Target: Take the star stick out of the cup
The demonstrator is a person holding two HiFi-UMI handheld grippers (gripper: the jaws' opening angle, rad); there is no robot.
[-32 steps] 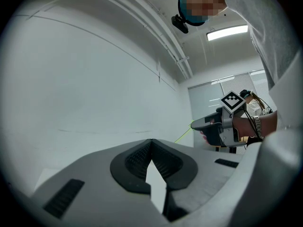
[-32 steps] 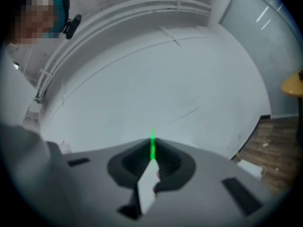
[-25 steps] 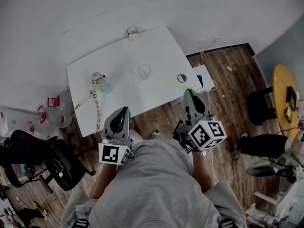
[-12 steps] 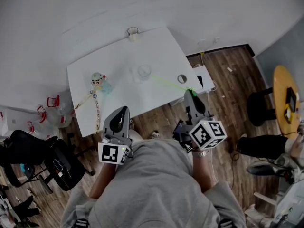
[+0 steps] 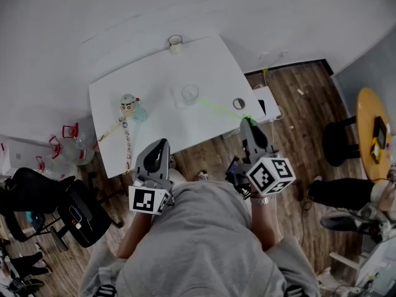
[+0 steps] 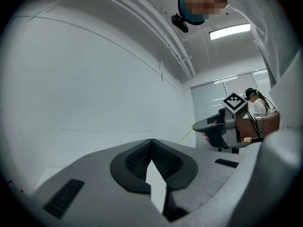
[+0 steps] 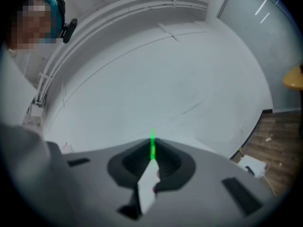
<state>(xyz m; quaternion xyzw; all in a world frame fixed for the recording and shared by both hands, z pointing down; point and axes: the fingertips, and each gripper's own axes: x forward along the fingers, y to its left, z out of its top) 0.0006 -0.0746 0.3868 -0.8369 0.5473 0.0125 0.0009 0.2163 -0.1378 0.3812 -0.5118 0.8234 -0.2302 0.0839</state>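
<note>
A clear cup stands near the middle of the white table. A thin green star stick slants from the cup's right side down to my right gripper, which is shut on its near end at the table's front right corner. I cannot tell whether the far end is inside the cup. In the right gripper view the green stick runs out from between the closed pads. My left gripper hangs below the table's front edge, shut with nothing in it. From the left gripper view the stick and right gripper show.
On the table are a toy figure with a beaded cord, a small cup at the far edge and a grey ring. A black chair stands left, a stool and yellow round table right.
</note>
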